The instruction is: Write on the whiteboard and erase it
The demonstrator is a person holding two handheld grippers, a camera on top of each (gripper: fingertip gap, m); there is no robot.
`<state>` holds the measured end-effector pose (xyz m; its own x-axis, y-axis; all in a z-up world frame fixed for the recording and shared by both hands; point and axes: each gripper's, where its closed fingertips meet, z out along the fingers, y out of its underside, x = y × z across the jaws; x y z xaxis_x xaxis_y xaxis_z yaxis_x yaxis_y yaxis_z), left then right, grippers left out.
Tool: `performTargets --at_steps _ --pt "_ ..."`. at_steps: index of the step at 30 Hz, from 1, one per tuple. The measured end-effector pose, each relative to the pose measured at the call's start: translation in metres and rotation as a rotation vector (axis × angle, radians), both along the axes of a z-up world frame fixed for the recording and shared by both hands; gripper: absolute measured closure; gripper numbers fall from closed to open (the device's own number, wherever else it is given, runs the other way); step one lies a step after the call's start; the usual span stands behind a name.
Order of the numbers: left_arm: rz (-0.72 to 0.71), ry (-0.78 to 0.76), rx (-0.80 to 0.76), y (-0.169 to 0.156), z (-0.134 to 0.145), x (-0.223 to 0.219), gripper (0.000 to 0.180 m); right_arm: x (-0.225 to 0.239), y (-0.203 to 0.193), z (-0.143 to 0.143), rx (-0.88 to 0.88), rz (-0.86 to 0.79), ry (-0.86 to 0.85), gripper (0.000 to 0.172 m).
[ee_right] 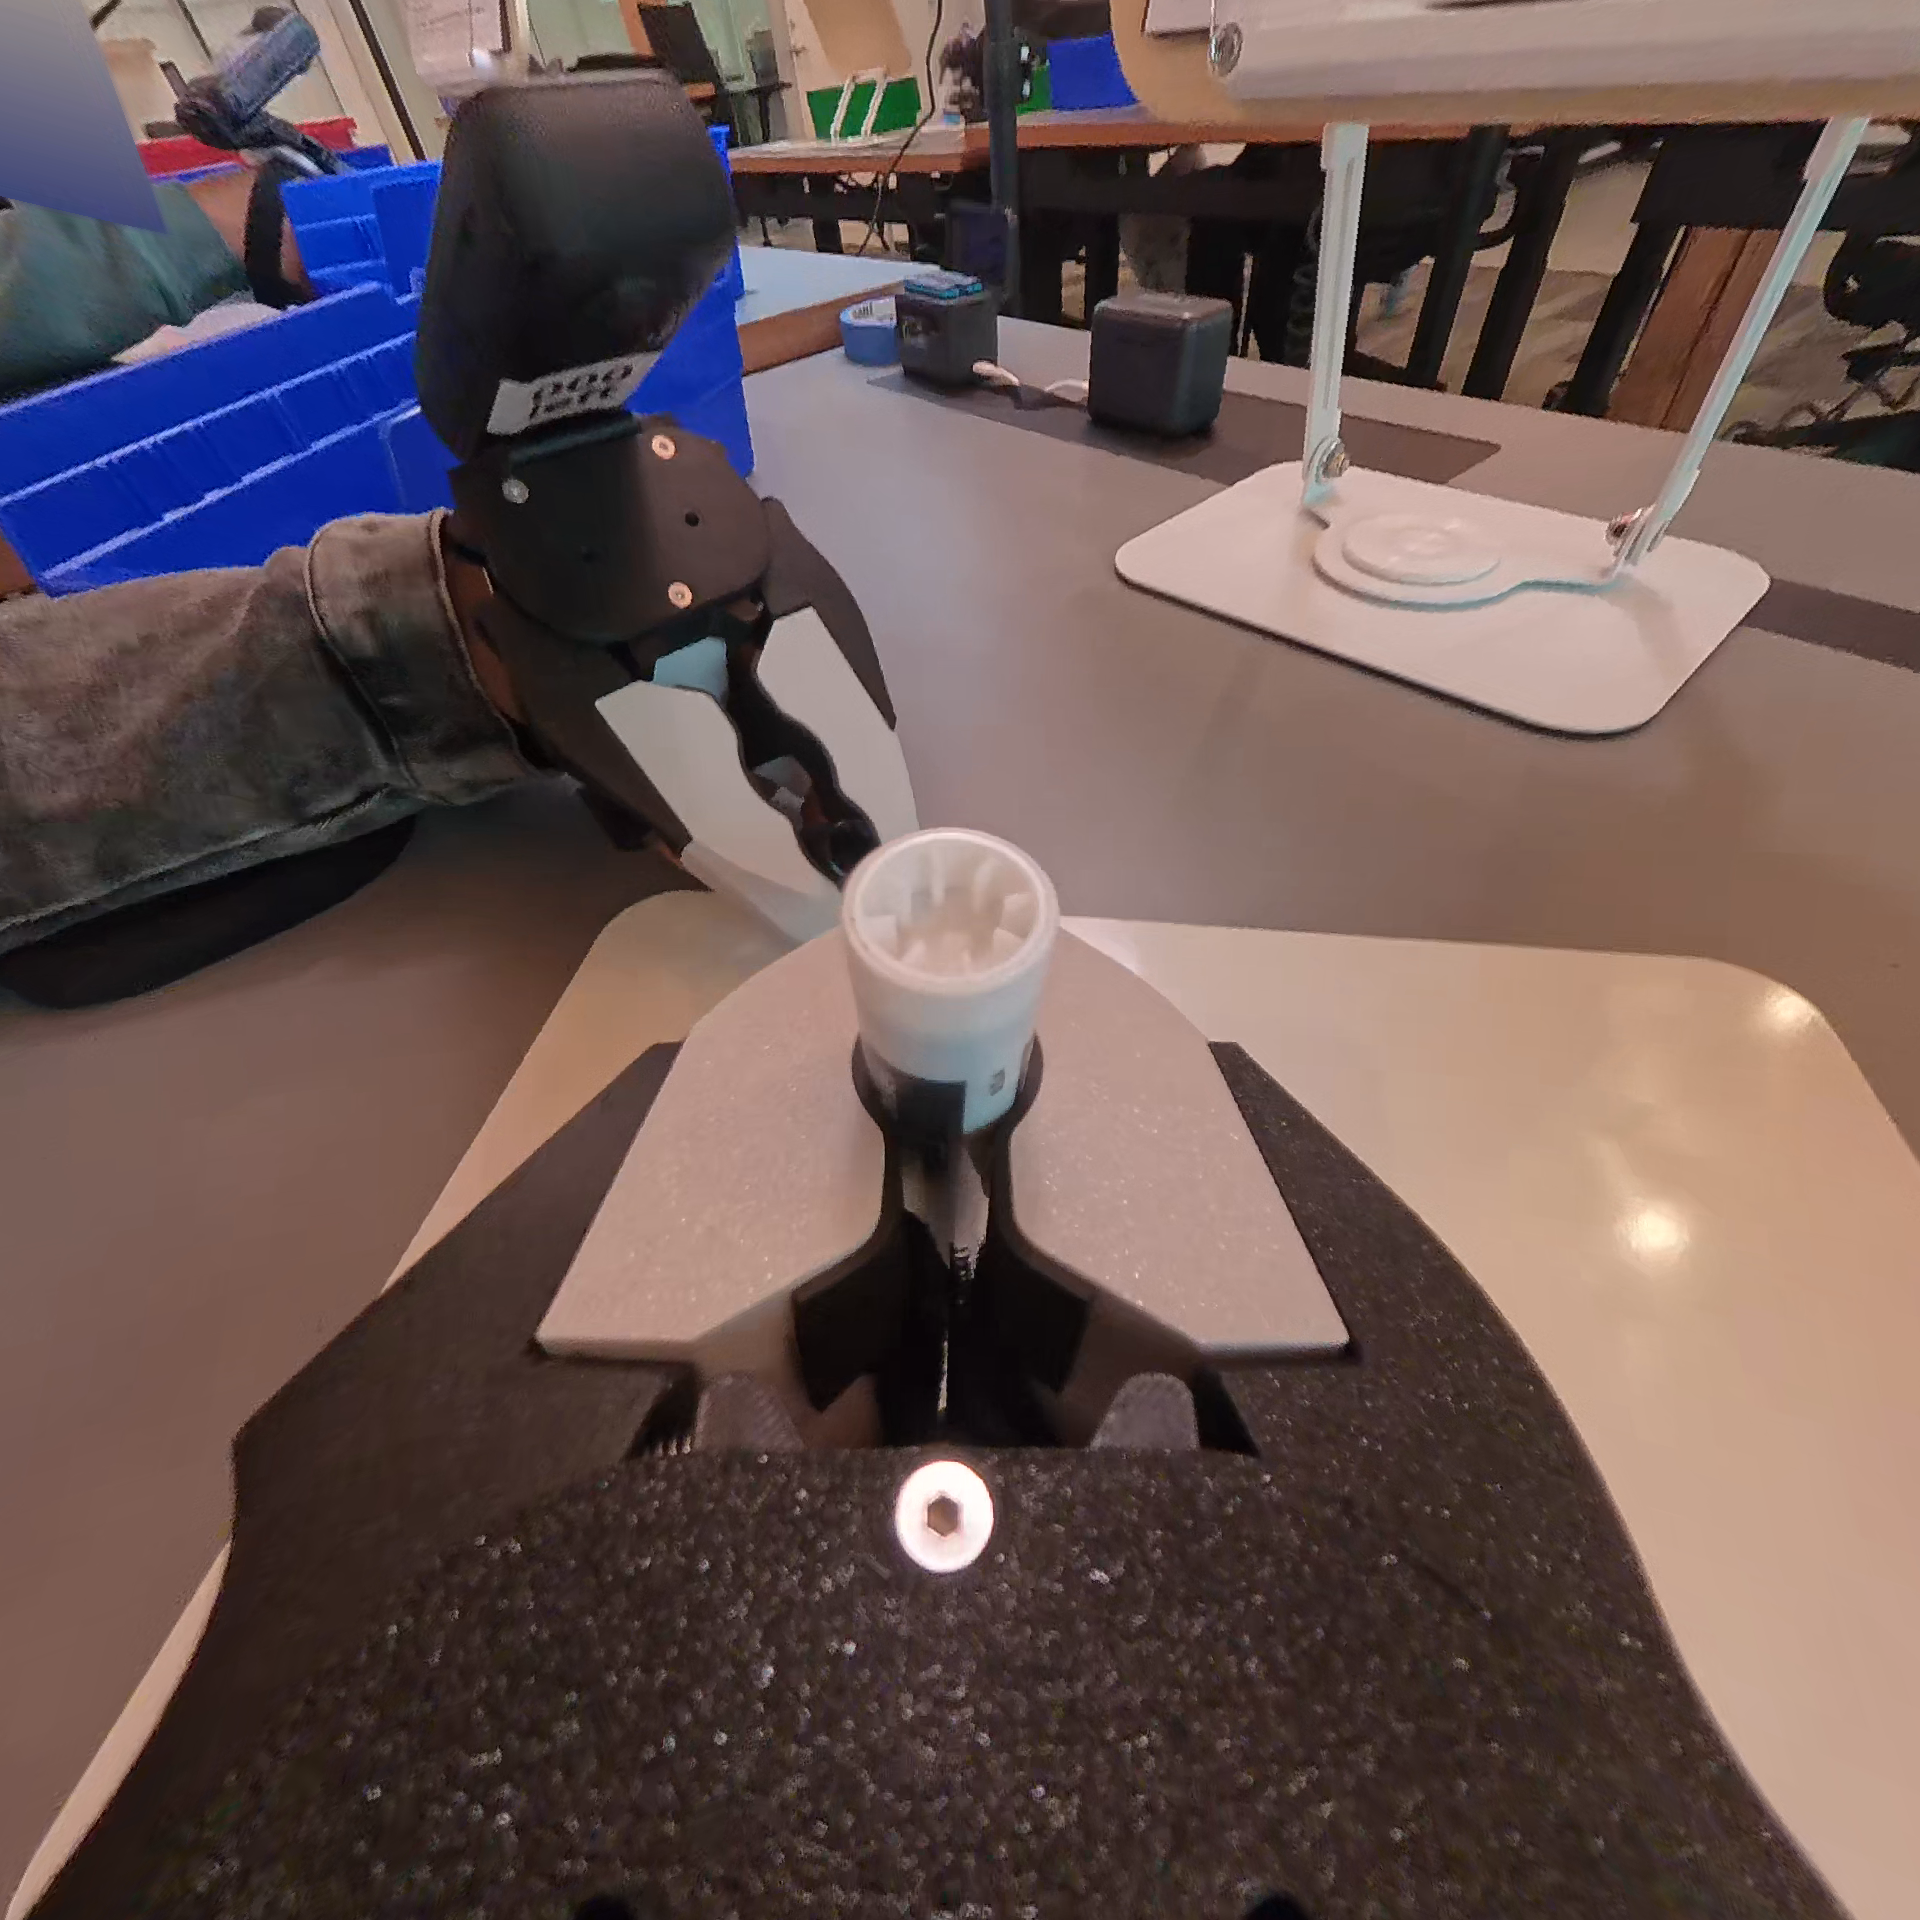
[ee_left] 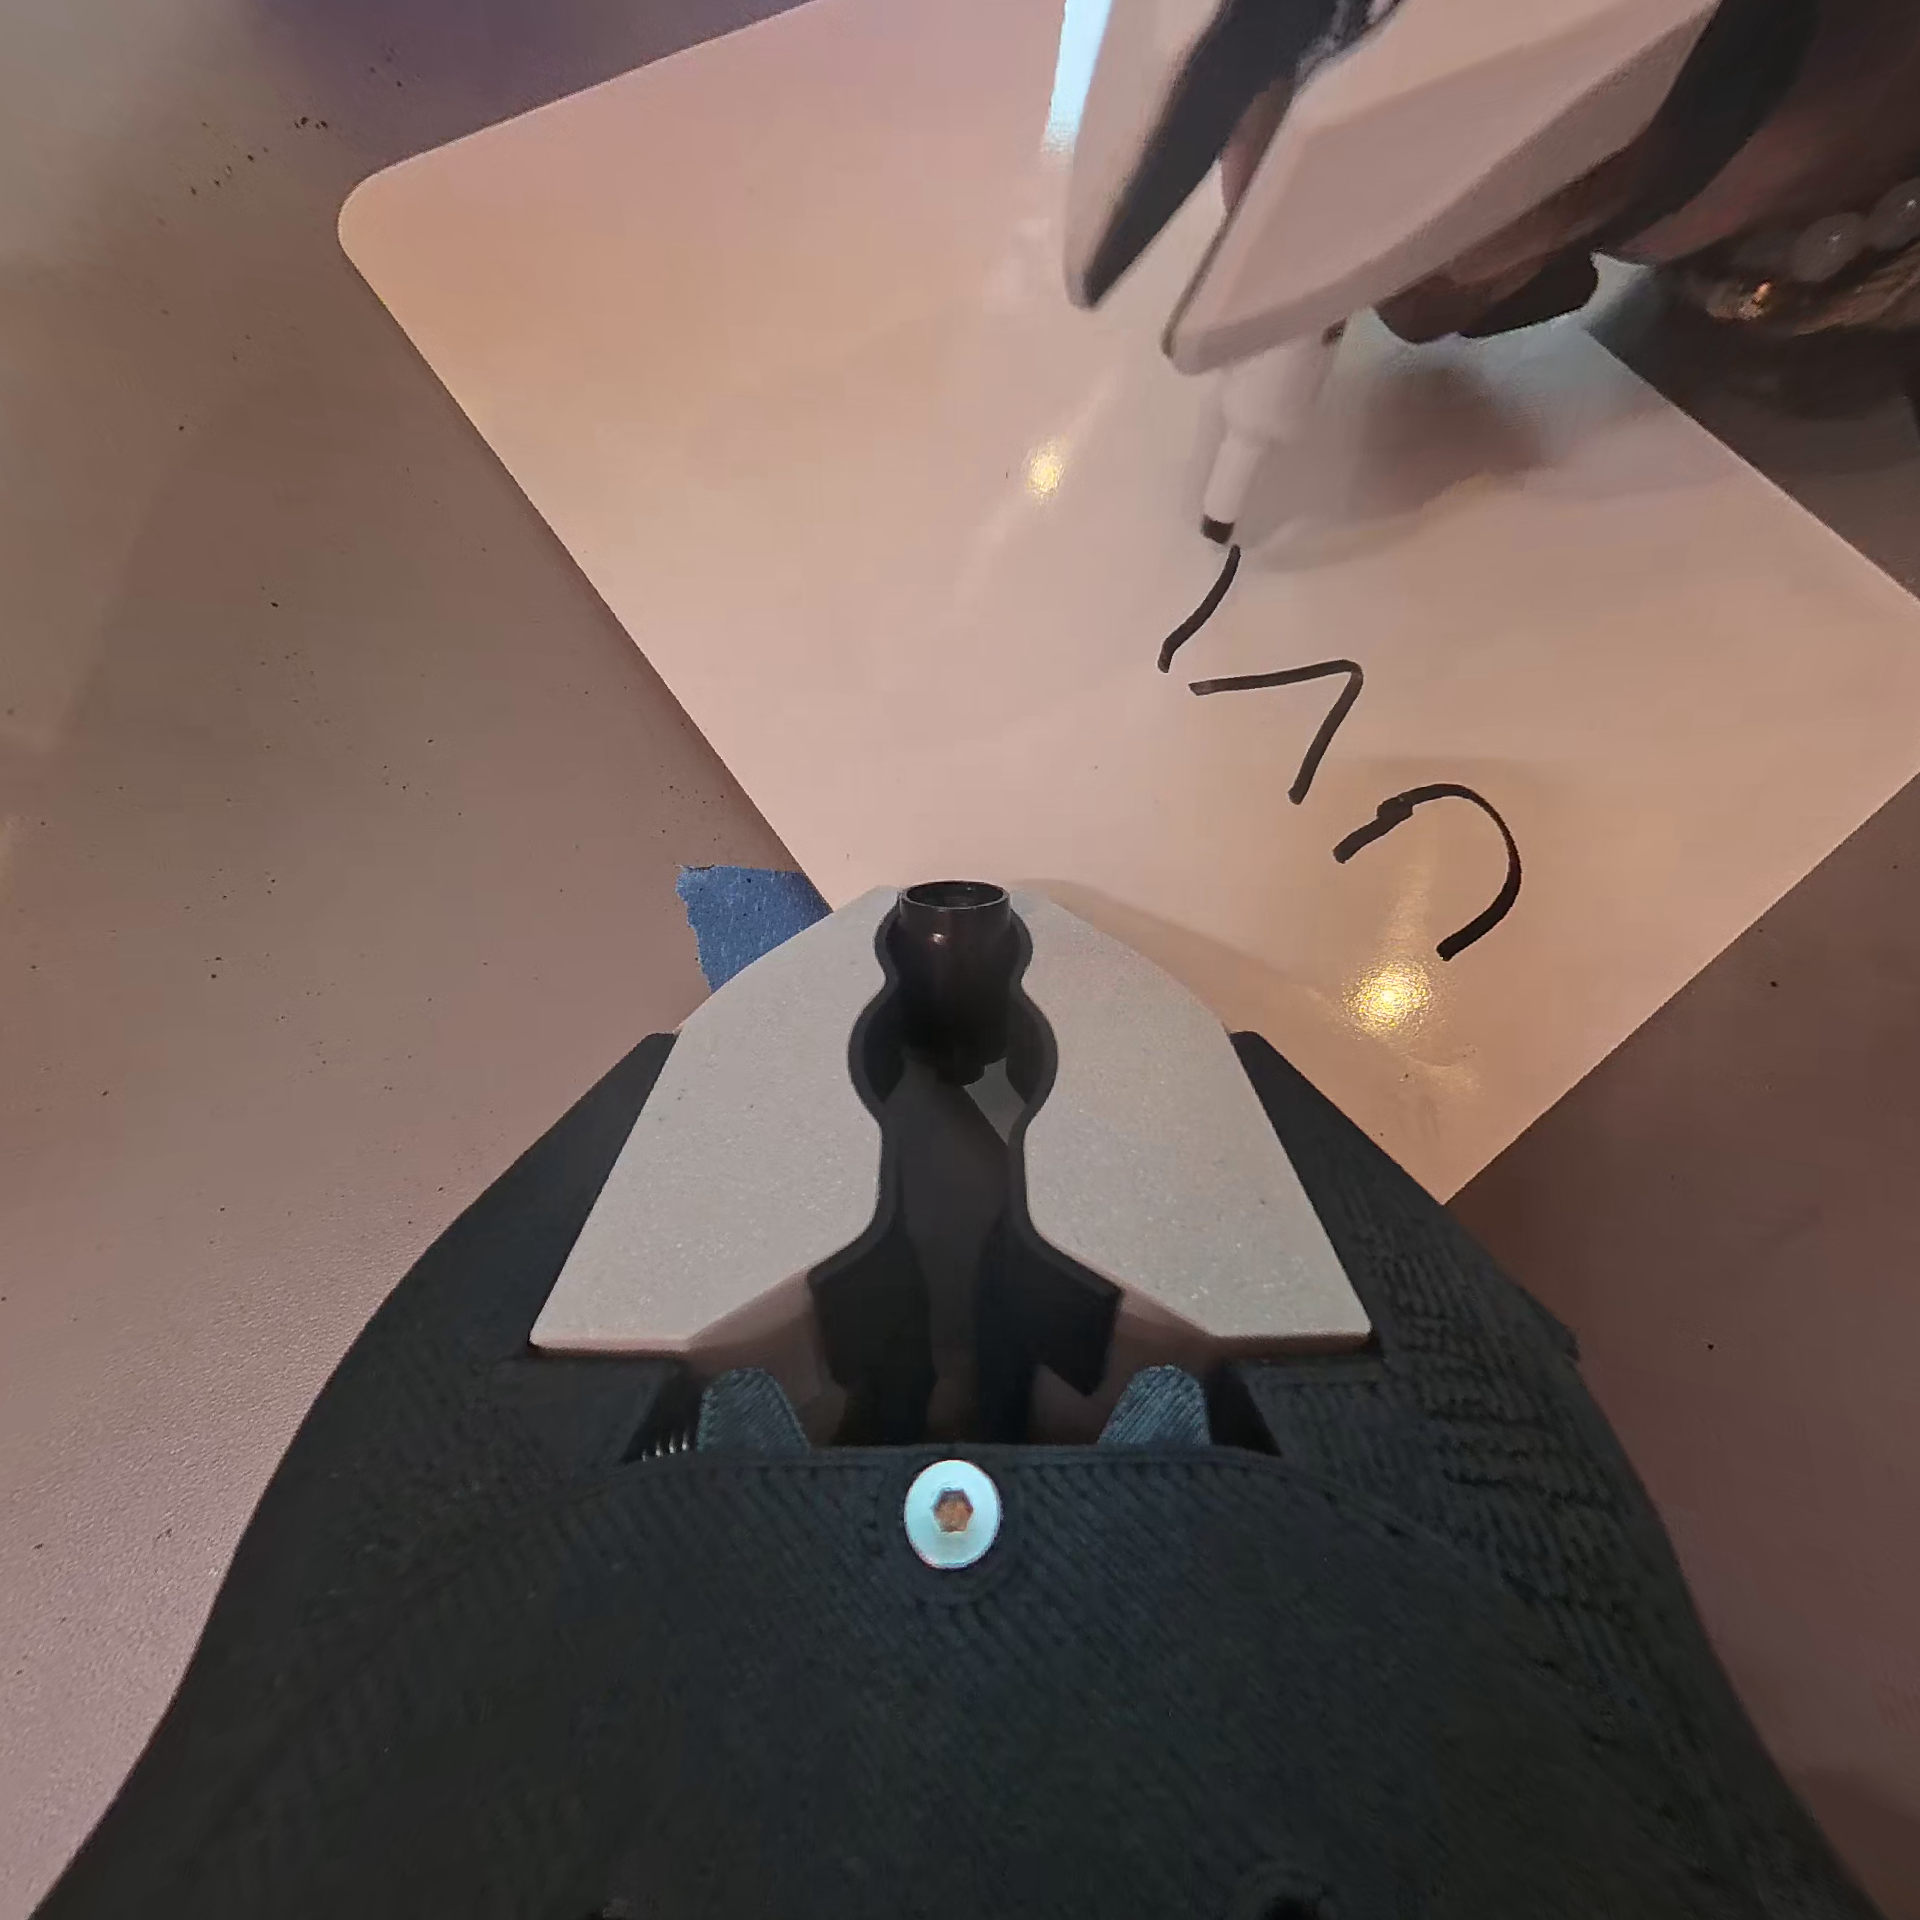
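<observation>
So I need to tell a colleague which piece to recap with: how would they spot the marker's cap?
Start at the whiteboard on the table, and go to its near edge by the blue tape. There the left gripper grips the cap between its fingers: short, black, hollow, open end up, unlike the white marker writing opposite.

Whiteboard (ee_left: 852,436) flat on brown table (ee_left: 260,623).

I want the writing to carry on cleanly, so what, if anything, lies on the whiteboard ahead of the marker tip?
Nothing visible. The marker in the right gripper has its tip at the end of the black strokes, and the whiteboard beyond is bare. The left gripper, shut on the black cap, sits at the board's near edge.
</observation>
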<state>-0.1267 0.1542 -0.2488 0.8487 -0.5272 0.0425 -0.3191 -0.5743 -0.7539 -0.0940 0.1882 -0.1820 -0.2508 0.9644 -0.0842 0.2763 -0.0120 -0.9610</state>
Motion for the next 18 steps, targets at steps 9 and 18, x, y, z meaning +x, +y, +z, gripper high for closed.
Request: performTargets --at_steps 9,18 --pt "0.000 -0.003 -0.002 0.000 0.000 0.000 0.166 -0.017 0.001 -0.005 0.042 0.006 -0.024 0.160" --pt "-0.001 0.000 0.000 0.000 0.000 0.000 0.165 0.003 -0.001 -0.007 0.014 -0.012 -0.040 0.160"
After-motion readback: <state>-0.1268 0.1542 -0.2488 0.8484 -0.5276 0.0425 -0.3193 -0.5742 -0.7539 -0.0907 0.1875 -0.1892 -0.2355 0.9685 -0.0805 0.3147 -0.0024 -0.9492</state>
